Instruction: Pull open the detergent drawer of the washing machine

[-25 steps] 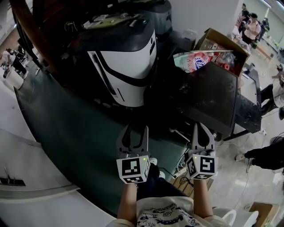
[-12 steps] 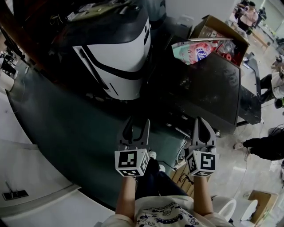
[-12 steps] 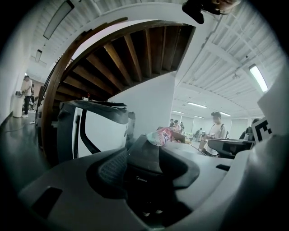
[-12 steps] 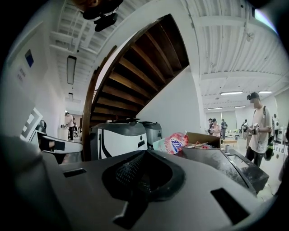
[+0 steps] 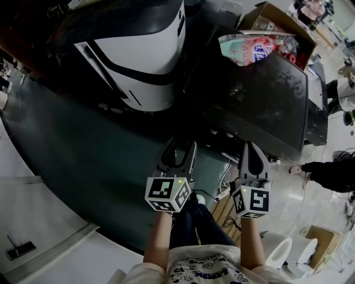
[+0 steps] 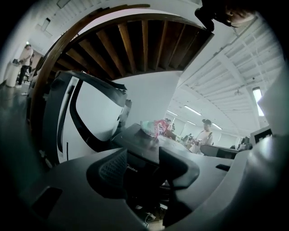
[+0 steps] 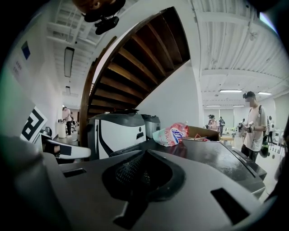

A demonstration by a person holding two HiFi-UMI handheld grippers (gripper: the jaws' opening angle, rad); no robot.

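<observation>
The black washing machine (image 5: 260, 100) stands ahead and to the right, its dark top facing me; a small white brand label on its front shows in the left gripper view (image 6: 131, 168). I cannot make out the detergent drawer in any view. My left gripper (image 5: 180, 145) hovers in front of the machine's lower left corner, open, with nothing between its jaws (image 6: 143, 155). My right gripper (image 5: 251, 147) is held beside it near the machine's front edge, its jaws shut together and empty (image 7: 144, 158). Neither gripper touches the machine.
A white and grey appliance (image 5: 138, 61) stands left of the washing machine. A pink and teal detergent bag (image 5: 252, 47) and a cardboard box (image 5: 277, 16) sit at the machine's far side. A dark green mat (image 5: 83, 155) covers the floor. A white stool (image 5: 277, 252) stands at the lower right.
Both grippers have come a little nearer the black machine, which now fills more of the head view. The left gripper has tilted slightly rightward. Jaw states are unchanged.
</observation>
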